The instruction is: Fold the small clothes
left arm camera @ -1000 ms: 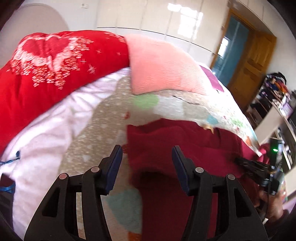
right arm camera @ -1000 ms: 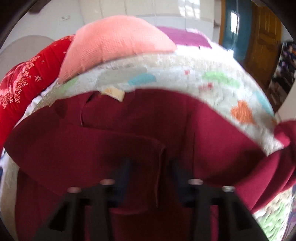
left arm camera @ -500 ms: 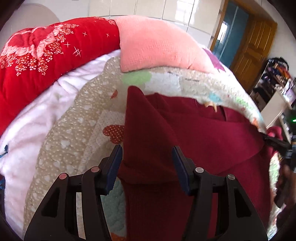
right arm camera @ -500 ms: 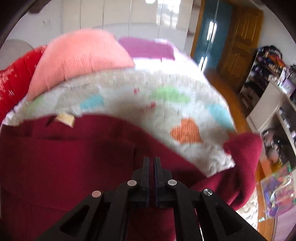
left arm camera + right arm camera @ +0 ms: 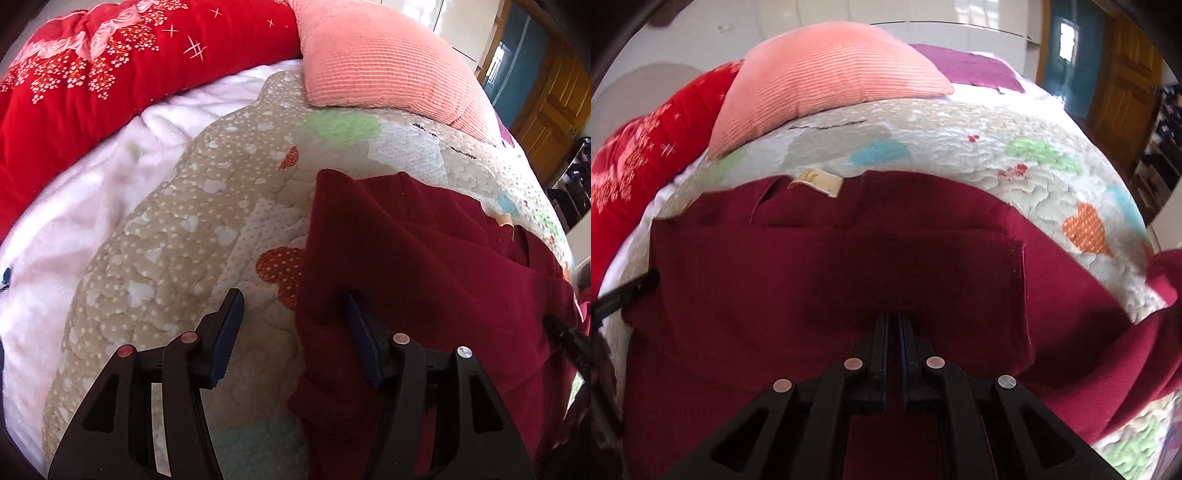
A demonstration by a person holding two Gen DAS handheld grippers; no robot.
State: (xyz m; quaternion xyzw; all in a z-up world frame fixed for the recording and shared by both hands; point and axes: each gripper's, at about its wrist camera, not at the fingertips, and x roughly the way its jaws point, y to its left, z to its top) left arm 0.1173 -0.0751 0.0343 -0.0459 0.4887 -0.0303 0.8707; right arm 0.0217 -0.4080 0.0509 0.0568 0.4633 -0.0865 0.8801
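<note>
A dark red knit garment [image 5: 424,266] lies on the patchwork quilt [image 5: 177,236], with one sleeve folded across its body. My left gripper [image 5: 295,314] is open at the garment's left edge; its right finger is under a fold of the cloth, its left finger over bare quilt. In the right wrist view the garment [image 5: 849,273] fills the middle, a tan label [image 5: 816,181] at its collar. My right gripper [image 5: 893,321] is shut low over the garment; whether cloth is pinched between the pads I cannot tell. The other sleeve [image 5: 1137,354] trails off to the right.
A pink ribbed pillow [image 5: 388,62] and a red flowered duvet [image 5: 92,74] lie at the head of the bed, with a white blanket [image 5: 74,214] on the left. The bed's right edge drops toward a wooden door [image 5: 1123,85] and shelves.
The left gripper has shifted left, so the garment's edge now drapes its right finger. The right gripper, open a second ago, closed and now sits over the folded sleeve.
</note>
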